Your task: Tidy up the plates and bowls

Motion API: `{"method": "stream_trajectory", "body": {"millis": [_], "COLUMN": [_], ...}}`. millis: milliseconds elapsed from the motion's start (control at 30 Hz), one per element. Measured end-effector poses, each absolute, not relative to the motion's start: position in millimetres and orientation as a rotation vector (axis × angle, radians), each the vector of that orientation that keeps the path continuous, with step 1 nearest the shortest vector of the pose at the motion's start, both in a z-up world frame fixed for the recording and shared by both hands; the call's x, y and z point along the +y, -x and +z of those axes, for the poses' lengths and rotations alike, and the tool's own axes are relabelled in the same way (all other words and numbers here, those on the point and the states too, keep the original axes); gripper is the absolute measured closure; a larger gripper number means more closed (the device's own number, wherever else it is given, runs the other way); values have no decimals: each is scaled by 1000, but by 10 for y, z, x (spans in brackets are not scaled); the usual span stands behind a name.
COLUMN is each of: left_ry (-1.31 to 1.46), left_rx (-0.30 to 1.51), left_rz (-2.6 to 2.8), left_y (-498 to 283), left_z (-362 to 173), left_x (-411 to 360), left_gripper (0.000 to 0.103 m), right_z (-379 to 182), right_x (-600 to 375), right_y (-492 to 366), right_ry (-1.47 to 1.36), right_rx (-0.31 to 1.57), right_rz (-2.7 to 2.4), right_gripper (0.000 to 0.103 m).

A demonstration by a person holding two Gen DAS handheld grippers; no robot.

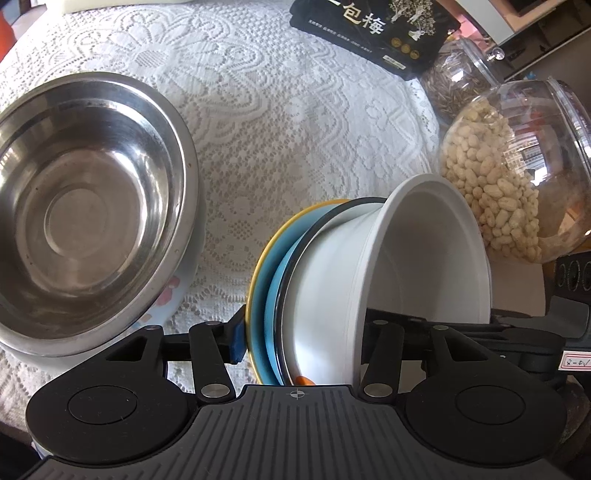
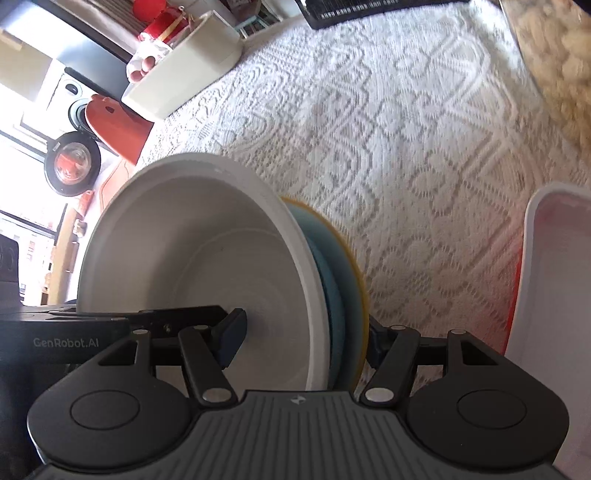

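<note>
Spanning a tilted stack of dishes, the left gripper (image 1: 301, 341) stands with its jaws wide; its blue left pad (image 1: 236, 341) sits right at the yellow rim, and whether it still touches cannot be told, while the other pad is hidden behind the bowl. The right gripper (image 2: 303, 339) is clenched across the same stack, one pad (image 2: 232, 338) inside the white bowl (image 1: 417, 266) and the other behind the yellow-rimmed plate (image 1: 258, 280). The stack, held on edge above the table, consists of the white bowl nested against a dark-rimmed dish (image 1: 295, 291), a blue plate (image 1: 271, 295) and the yellow-rimmed plate. In the left wrist view a stainless steel bowl (image 1: 88, 206) rests on the lace tablecloth (image 1: 280, 122) to the left, on a patterned plate (image 1: 173, 295). To the right stand a clear jar of peanuts (image 1: 513, 177) and a jar of sunflower seeds (image 1: 454, 77), with a black packet (image 1: 373, 33) beyond. In the right wrist view a white container (image 2: 546, 280) stands at the right edge and a cream tray (image 2: 188, 66) lies far back.
</note>
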State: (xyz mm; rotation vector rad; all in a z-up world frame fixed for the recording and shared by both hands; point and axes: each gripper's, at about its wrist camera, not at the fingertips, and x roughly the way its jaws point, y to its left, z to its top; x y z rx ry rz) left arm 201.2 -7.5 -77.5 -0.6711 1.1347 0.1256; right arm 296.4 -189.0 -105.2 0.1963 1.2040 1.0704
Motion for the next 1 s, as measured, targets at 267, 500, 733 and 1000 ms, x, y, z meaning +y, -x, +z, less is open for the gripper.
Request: {"method": "stream_trajectory", "body": {"millis": [267,500,733,1000], "left_ry": [682,709,667,644], "left_rx": [1141,1138,1145,1150], "left_rz": [129,144,154,157], "left_y": [-1938,-1863,-1929,-1947], "left_z": [-763,-775,-733,-728], "left_x": [-4,107,42,13], "left_gripper": [49,49,48,47], "right_z": [-1012,-970,-1005,-1024], "right_x": [-1793,-1651,-1661,-1658], "right_y": [-2885,-2829,-2870,-2924], "right_ry": [-181,-152,-174,-184], "right_rx": [1202,1203,1212,1230], "right_rz": [1070,1083,1076,1084], "right_gripper": [39,39,40,41]}}
